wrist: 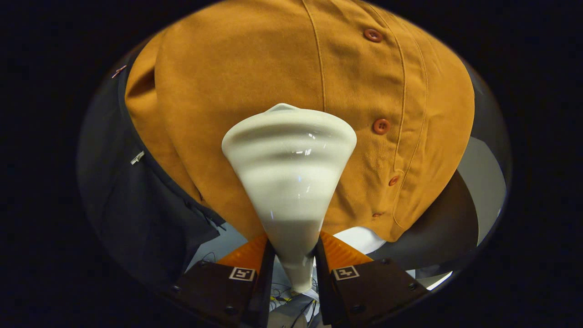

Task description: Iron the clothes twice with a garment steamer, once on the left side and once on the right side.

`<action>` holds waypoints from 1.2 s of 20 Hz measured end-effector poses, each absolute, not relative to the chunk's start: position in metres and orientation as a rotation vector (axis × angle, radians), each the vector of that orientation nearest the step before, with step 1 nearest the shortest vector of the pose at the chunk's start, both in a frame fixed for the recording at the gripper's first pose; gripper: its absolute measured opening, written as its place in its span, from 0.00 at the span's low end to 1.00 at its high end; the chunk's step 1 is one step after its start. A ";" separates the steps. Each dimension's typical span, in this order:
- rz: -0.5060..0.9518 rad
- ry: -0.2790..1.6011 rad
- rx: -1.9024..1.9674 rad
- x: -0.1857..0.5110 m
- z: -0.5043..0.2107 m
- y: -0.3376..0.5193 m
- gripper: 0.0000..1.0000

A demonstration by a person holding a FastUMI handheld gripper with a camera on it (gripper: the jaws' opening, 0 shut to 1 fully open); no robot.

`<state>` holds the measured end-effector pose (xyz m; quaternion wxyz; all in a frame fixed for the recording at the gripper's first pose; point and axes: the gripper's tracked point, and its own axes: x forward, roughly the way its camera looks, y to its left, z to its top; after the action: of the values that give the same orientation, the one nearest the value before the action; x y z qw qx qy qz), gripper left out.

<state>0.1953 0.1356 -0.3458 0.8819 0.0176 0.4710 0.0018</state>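
While the gripper (294, 262) clamps the steamer head (289, 150) by its narrow neck – glossy, probably slippery plastic – its wide mouth meets the soft, hanging mustard shirt (255, 68) beside the button placket

clothes-care booth: hanging shirt (282, 68), dark garment (136, 200), loose cables (282, 291).
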 end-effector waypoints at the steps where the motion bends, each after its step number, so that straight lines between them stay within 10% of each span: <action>1: 0.003 0.994 0.034 0.191 -0.349 0.136 0.47; 24: 0.088 0.965 -0.015 0.146 -0.317 0.101 0.47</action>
<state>0.1465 0.1005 -0.3166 0.8848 -0.0074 0.4639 0.0423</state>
